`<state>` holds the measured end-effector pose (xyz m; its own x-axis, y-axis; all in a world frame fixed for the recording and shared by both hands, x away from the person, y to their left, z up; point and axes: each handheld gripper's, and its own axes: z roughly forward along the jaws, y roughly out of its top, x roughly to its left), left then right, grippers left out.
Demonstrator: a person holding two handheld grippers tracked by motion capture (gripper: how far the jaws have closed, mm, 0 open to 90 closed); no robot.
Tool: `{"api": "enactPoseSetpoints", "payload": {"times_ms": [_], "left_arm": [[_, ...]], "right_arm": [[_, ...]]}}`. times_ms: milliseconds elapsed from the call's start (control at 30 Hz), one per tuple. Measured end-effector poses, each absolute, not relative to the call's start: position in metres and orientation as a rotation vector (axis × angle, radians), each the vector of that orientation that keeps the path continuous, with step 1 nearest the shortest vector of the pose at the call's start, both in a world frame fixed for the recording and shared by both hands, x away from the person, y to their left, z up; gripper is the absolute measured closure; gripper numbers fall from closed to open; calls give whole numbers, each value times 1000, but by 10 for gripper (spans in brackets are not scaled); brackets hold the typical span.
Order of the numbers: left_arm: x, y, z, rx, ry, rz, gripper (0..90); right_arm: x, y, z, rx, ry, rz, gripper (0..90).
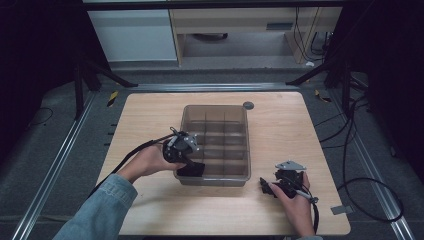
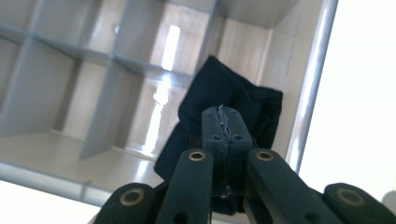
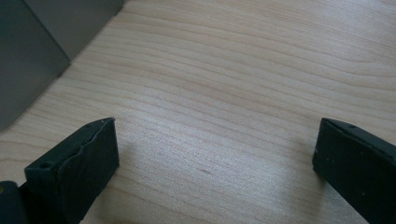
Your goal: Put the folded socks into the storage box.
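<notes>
A translucent grey bin (image 1: 215, 108) with a grid of compartments stands in the middle of the wooden table. My left gripper (image 1: 190, 163) reaches over the bin's near left corner and is shut on a dark navy cloth (image 1: 192, 170). In the left gripper view the jaws meet at the tip (image 2: 225, 117), and the bunched cloth (image 2: 219, 88) hangs from them over the corner compartment beside the bin wall (image 2: 308, 98). My right gripper (image 1: 265, 186) rests on the table right of the bin. Its jaws (image 3: 215, 149) stand wide apart over bare wood with nothing between them.
A small grey disc (image 1: 248, 105) lies on the table behind the bin's far right corner. The bin's outer corner (image 3: 28, 60) stands close to the left jaw in the right gripper view. Black cables trail off the table's right side (image 1: 350, 150).
</notes>
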<state>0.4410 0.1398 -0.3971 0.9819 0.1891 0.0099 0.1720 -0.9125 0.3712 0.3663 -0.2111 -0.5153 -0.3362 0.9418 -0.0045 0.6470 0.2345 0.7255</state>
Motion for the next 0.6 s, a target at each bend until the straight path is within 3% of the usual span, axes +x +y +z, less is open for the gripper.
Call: {"api": "enactPoseSetpoints", "payload": {"times_ms": [600], "left_arm": [[439, 121, -429, 2892, 232, 120, 898]], "right_arm": [[366, -211, -515, 1456, 2068, 888, 6]]}}
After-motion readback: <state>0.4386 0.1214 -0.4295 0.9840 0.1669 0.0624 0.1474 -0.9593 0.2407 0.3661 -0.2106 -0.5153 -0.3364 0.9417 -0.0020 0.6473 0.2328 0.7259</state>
